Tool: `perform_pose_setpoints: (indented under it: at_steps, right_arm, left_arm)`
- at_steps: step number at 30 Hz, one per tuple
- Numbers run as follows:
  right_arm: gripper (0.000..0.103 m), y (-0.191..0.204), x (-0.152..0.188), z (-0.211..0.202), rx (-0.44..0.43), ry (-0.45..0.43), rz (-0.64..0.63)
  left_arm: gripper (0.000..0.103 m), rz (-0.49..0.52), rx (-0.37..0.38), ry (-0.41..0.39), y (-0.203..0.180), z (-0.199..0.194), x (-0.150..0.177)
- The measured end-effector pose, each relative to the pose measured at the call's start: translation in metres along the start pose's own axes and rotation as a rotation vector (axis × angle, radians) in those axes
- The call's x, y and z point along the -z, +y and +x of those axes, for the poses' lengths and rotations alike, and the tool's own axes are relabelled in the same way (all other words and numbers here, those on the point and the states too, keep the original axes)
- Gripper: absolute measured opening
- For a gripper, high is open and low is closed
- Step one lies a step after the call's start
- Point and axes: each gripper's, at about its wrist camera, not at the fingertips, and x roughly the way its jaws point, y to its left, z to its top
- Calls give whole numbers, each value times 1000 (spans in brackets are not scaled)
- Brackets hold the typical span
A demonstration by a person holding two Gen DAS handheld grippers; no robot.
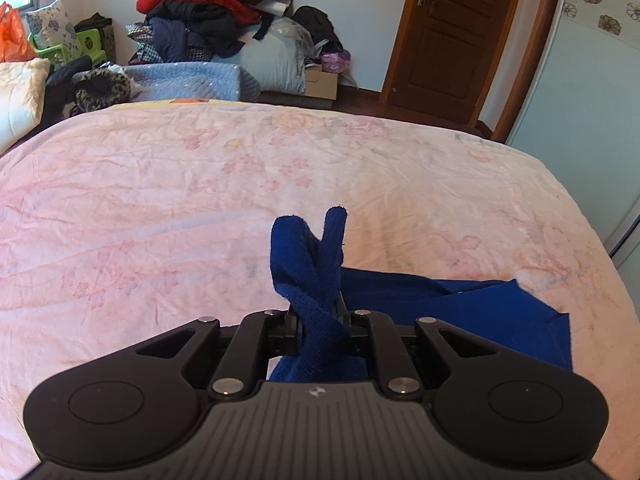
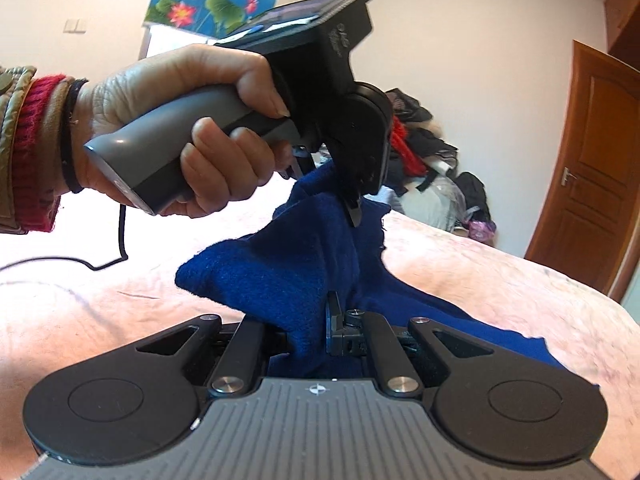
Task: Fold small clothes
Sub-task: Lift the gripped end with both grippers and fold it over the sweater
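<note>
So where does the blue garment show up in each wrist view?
Left wrist: blue garment bottom centre, bunched between the left gripper jaws, trailing right over the bed.
Right wrist: garment centre, held by both grippers.
Shared landmark: brown door.

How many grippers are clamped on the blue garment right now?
2. The left gripper pinches the blue garment at its raised upper edge; the right gripper clamps a fold nearer its camera, lower down. The rest trails onto the bed.

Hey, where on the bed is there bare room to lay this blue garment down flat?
The pink bedspread lies bare ahead and left of the blue garment. Crowded: the far-left edge by the clothes pile.
</note>
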Motion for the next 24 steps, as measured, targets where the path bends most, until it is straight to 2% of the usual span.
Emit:
perform_pose_setpoints:
  at_steps: [12, 24]
  right_arm:
    - [10, -42, 14, -17, 53, -19, 135]
    - [10, -97, 43, -29, 81, 4, 341]
  left_arm:
    - [11, 93, 19, -21, -74, -1, -3]
    - [11, 180, 55, 18, -148, 19, 7]
